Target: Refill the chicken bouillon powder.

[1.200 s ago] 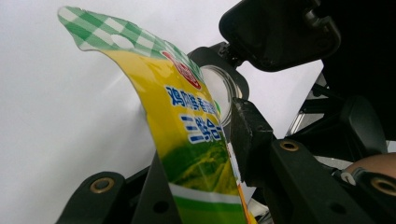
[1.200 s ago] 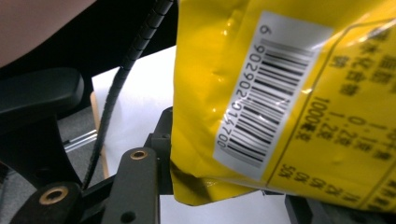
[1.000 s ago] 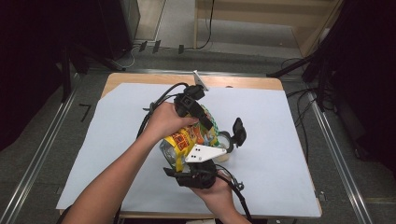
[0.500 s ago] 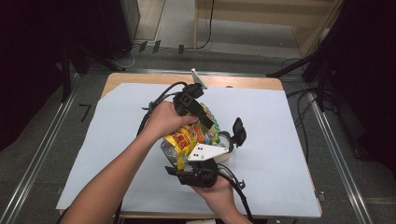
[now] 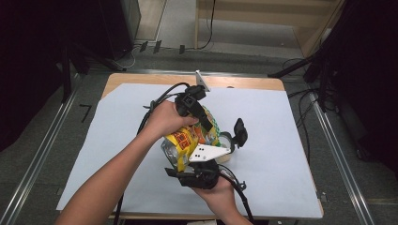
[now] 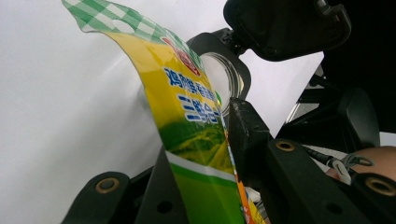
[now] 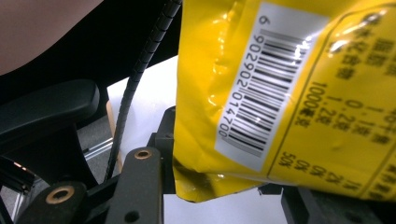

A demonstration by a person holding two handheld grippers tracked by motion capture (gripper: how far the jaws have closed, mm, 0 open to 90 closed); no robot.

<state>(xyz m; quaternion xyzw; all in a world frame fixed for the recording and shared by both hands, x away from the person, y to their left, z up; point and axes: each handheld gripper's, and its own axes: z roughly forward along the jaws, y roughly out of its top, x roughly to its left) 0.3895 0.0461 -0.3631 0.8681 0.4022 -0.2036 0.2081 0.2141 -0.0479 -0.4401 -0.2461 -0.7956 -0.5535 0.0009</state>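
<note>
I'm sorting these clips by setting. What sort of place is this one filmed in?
Probably a lab or a recording studio rather than a home. A small wooden table covered by a plain white sheet stands on grey flooring, with metal rails beside it, loose cables on the floor and black curtains around.

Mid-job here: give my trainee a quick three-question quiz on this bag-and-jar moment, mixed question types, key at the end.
1. True or false: the yellow bag lies flat on the white sheet, away from both grippers.
2. Multiple choice: in the left gripper view, what shows just behind the bag?
A. a clear jar's round mouth
B. a blue bowl
C. a red cup
3. Short answer: what printed mark on a white label faces the right gripper view's camera?

Key
1. False. The left gripper has the bag between its jaws, and the right gripper is right up against the bag.
2. A, the clear jar.
3. A barcode.
</note>
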